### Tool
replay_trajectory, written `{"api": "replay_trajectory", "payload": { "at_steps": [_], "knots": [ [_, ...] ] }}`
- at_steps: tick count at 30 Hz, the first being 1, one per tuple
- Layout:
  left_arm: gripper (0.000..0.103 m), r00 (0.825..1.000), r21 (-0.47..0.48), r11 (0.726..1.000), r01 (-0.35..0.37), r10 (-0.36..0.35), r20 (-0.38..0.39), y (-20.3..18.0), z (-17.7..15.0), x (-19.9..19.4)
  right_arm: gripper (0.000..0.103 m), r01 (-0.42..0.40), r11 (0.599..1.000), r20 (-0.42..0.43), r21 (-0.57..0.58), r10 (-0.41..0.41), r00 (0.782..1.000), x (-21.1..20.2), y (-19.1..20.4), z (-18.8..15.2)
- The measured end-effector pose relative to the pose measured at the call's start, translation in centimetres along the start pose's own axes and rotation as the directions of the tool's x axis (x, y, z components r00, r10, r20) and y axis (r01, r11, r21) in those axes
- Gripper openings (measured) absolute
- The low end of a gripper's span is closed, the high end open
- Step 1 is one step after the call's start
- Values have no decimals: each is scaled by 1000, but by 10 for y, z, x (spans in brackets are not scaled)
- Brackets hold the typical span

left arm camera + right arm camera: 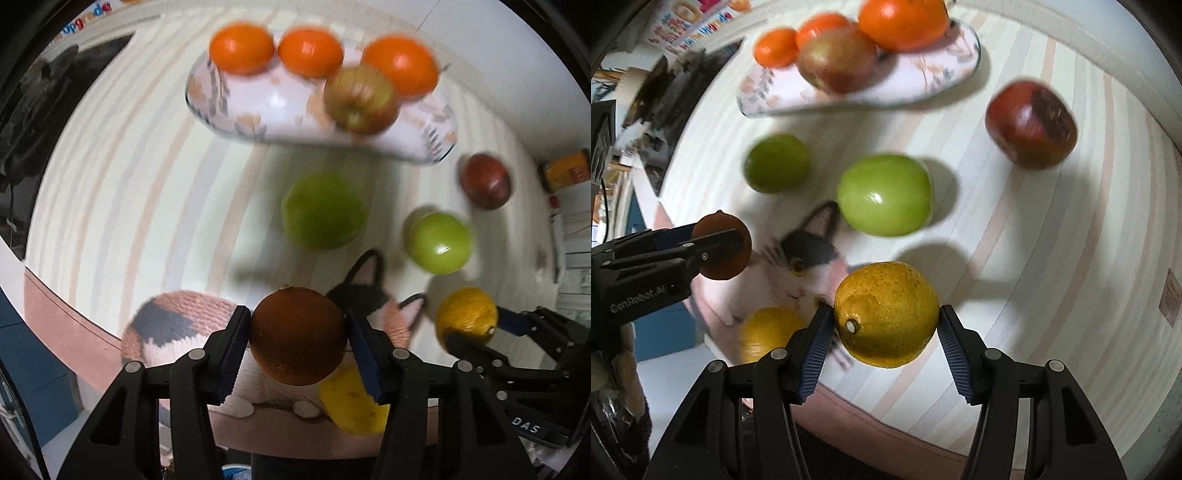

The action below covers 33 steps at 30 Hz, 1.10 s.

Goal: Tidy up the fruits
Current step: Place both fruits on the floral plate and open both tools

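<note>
The left gripper [297, 332] pinches a dark orange [298, 334] above the cat-shaped knitted mat [173, 325], while the right gripper [886, 317] clamps a lemon [886, 314] just right of that mat. Beyond the mat lie a lime [775, 162], a green apple [884, 194] and a red apple [1030, 123]; farther still, the patterned plate [258, 107] holds three oranges [309, 51] and an apple [360, 98].

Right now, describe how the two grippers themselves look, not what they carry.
Both are matte black plastic frames with silver screw heads. The left gripper and right gripper each have two fingers faced with dark blue ribbed pads. White lettering reading GenRobot.AI marks the left body. No cables or sleeves show.
</note>
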<state>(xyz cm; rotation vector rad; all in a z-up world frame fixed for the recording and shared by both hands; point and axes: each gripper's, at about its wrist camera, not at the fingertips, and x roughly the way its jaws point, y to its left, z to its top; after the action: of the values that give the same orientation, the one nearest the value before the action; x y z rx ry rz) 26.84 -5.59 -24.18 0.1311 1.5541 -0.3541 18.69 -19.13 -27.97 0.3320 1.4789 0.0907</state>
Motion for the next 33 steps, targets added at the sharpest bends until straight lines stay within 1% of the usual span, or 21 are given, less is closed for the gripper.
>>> {"api": "replay_trajectory", "payload": {
  "at_steps": [4, 6, 8, 10, 13, 16, 19, 22, 25, 28, 29, 33],
  "knots": [
    [51, 994, -2, 998, 57, -56, 89, 0, 22, -49, 60, -38, 999, 93, 5, 38, 995, -40, 4, 21],
    [51, 989, 2, 998, 64, -63, 136, 3, 39, -69, 60, -40, 999, 137, 9, 38, 990, -56, 3, 41],
    [51, 981, 3, 999, 44, -44, 187, 12, 65, -84, 60, -20, 1000, 165, 16, 17, 986, -61, -3, 63],
    [51, 977, 3, 1000, 11, -12, 214, 19, 87, -88, 60, 11, 999, 175, 30, -16, 984, -58, -9, 88],
    [51, 976, -3, 1000, -30, 30, 217, 31, 119, -80, 60, 47, 997, 145, 56, -54, 988, -41, -17, 126],
    [51, 981, -11, 998, -58, 59, 185, 35, 144, -58, 60, 70, 995, 101, 74, -77, 992, -16, -24, 155],
    [51, 988, -11, 997, -76, 77, 131, 41, 161, -29, 60, 94, 993, 60, 75, -98, 993, 3, -26, 170],
    [51, 993, -10, 997, -82, 82, 82, 44, 166, -6, 60, 106, 991, 32, 81, -109, 993, 17, -27, 178],
    [51, 998, -19, 998, -61, 62, 13, 45, 173, 17, 60, 109, 990, 21, 91, -111, 994, 25, -29, 182],
    [51, 999, -38, 998, -41, 40, -27, 47, 176, 28, 60, 104, 990, 19, 94, -107, 994, 31, -28, 185],
    [51, 999, -47, 999, -25, 23, -46, 49, 176, 32, 60, 103, 990, 16, 95, -105, 994, 32, -27, 187],
    [52, 997, -66, 998, -7, 2, -75, 51, 177, 42, 60, 91, 990, 2, 108, -92, 996, 38, -26, 190]
  ]
}}
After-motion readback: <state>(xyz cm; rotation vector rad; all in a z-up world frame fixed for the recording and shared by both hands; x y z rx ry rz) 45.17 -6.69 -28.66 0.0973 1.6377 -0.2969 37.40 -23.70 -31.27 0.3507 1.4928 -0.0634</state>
